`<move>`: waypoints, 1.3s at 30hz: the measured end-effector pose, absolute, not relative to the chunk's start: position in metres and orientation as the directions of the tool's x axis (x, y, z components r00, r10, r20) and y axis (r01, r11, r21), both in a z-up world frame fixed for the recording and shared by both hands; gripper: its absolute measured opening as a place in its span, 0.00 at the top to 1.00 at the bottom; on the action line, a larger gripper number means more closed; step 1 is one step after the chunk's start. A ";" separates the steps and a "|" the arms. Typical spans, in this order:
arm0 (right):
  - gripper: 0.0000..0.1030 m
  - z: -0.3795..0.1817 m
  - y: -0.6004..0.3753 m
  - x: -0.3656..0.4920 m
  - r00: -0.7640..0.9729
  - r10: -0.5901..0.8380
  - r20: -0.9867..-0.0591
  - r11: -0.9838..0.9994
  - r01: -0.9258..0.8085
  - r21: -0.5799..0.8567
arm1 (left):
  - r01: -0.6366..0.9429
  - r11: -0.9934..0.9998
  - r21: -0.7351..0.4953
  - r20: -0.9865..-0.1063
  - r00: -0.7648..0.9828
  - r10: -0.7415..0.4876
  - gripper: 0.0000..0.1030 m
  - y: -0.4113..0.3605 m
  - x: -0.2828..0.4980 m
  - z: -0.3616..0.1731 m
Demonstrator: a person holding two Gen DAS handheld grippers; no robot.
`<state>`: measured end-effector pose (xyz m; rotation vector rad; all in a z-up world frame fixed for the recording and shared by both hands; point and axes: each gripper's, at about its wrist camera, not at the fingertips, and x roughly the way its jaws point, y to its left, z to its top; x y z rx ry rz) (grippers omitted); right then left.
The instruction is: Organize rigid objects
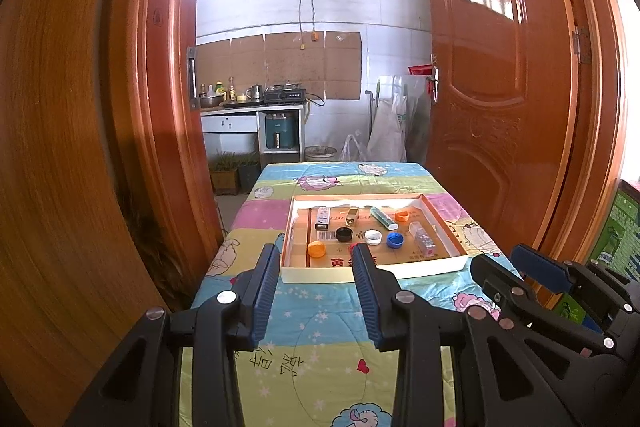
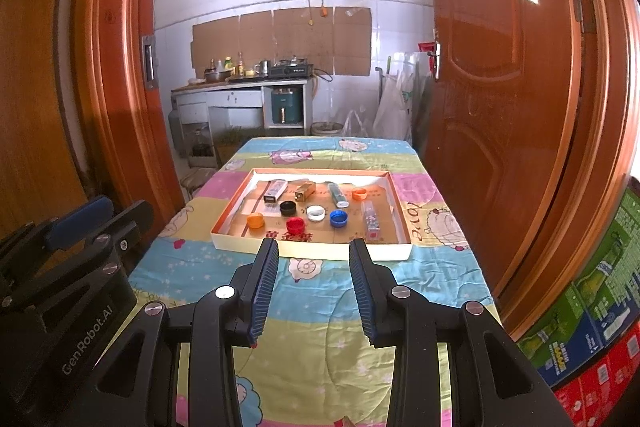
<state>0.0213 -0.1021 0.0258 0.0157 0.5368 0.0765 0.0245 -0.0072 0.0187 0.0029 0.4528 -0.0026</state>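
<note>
A shallow cardboard tray (image 2: 240, 244) lies on the cartoon-print table cover. In it are bottle caps: orange (image 2: 255, 220), red (image 2: 295, 225), black (image 2: 289, 207), white (image 2: 315, 213), blue (image 2: 338, 218), and a second orange one (image 2: 359, 193). Behind them lie a small printed box (image 2: 276, 190), a gold box (image 2: 304, 190), a green-white tube (image 2: 337, 195) and a clear case (image 2: 371, 217). My right gripper (image 2: 314, 247) hovers open just before the tray's near wall. My left gripper (image 1: 316, 251) is open too, in front of the tray (image 1: 420, 269), and its right finger hides most of the red cap.
Orange wooden doors flank the table on both sides. Beyond the table's far end are a kitchen counter (image 1: 248, 107) with a stove and bottles, and white bags (image 1: 390, 131). Printed cartons (image 2: 600, 307) are stacked at the right. The near table cover (image 2: 312, 347) is bare.
</note>
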 end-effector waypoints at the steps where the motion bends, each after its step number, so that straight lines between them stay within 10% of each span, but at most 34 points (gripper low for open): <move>1: 0.63 0.026 -0.102 0.021 0.857 0.076 -0.509 0.997 -0.068 0.036 | 0.002 1.000 0.001 -0.438 0.899 -0.001 0.64 -0.007 0.024 0.018; 39: 0.63 0.021 -0.107 0.025 0.858 0.040 -0.512 0.999 -0.031 0.026 | 0.009 0.999 -0.036 -0.479 0.878 -0.025 0.63 -0.003 0.029 0.009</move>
